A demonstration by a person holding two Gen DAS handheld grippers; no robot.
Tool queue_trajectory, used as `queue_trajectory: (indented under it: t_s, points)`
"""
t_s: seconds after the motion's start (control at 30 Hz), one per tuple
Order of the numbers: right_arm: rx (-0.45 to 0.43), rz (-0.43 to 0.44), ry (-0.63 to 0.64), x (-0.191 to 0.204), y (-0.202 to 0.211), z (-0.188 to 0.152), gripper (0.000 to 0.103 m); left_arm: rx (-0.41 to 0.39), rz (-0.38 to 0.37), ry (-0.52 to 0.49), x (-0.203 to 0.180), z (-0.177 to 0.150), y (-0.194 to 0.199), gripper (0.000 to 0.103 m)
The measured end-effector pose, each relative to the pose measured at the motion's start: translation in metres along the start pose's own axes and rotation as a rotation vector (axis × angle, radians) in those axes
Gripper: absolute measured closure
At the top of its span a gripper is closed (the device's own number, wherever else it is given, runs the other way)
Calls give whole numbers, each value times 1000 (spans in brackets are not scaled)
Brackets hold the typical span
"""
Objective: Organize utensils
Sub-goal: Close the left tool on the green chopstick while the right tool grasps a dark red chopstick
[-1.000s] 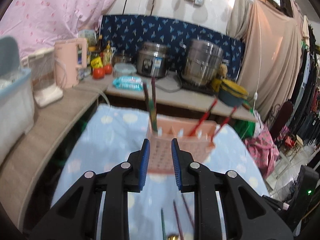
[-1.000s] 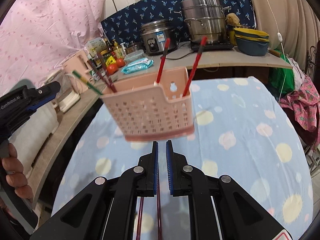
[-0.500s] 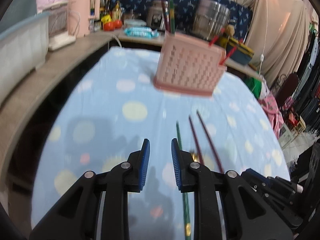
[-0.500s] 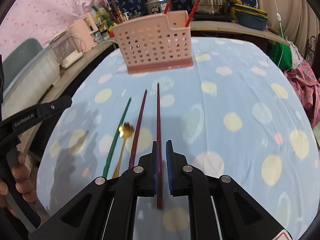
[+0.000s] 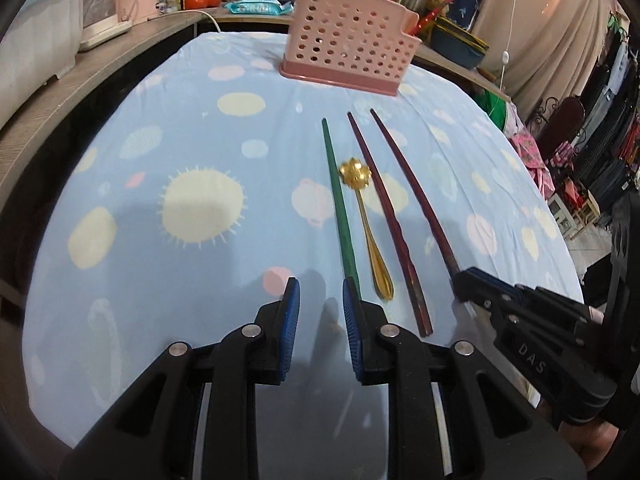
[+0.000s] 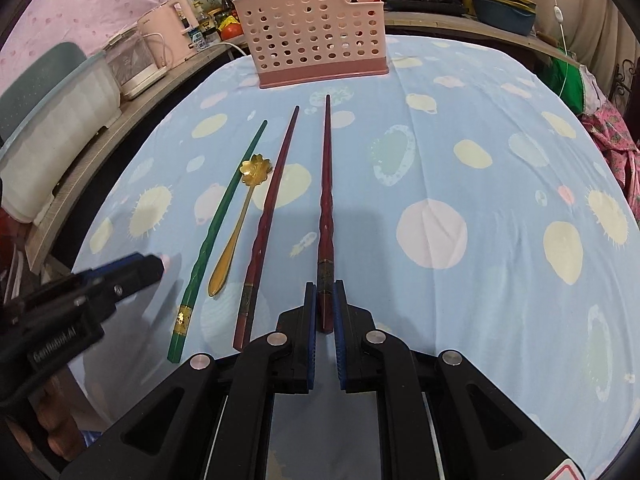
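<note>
Tablecloth (image 6: pixel 460 152) light blue, pale yellow, pink, green blotches, sun shapes. Utensil basket (image 6: pixel 316 44) salmon pink, round-hole grid, darker pink base. One chopstick (image 6: pixel 218 228) green, gold band near end. Two chopsticks (image 6: pixel 272 208) dark red. Spoon (image 6: pixel 236 236) gold, flower-shaped bowl. Gripper pads (image 5: pixel 292 320) blue, bodies black.

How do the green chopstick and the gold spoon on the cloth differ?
The green chopstick is plainly longer than the gold spoon. The chopstick is a straight tapering stick, while the spoon ends in a flower-shaped bowl. The chopstick is dark green with a gold band near its thick end; the spoon is gold all over. Both lie flat on the cloth, side by side, narrow or bowl end toward the pink basket, untouched by either gripper.
</note>
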State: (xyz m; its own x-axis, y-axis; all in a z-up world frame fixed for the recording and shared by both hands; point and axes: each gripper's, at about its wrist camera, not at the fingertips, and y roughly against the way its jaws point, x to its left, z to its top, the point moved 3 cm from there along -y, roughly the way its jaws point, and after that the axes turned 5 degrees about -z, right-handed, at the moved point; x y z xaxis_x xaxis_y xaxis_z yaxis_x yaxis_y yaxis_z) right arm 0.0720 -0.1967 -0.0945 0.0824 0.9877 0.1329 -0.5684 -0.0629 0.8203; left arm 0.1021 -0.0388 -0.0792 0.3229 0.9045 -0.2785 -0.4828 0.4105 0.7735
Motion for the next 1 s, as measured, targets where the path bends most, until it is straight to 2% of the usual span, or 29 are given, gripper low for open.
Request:
queue_trajectory:
  t_s: [0.53,0.93,1.0]
  points:
    - [8,-6,-7,-1,-4,-4,92,63,-35,-53,-18,-16,-12,80]
    - [8,-5,-7,-1,-5,-4,92,56,-25,-72,-20,-18,-15,81]
    - [8,-5,-6,-1,-5,-4,92,55,-21,-72,-19,-18,-15,84]
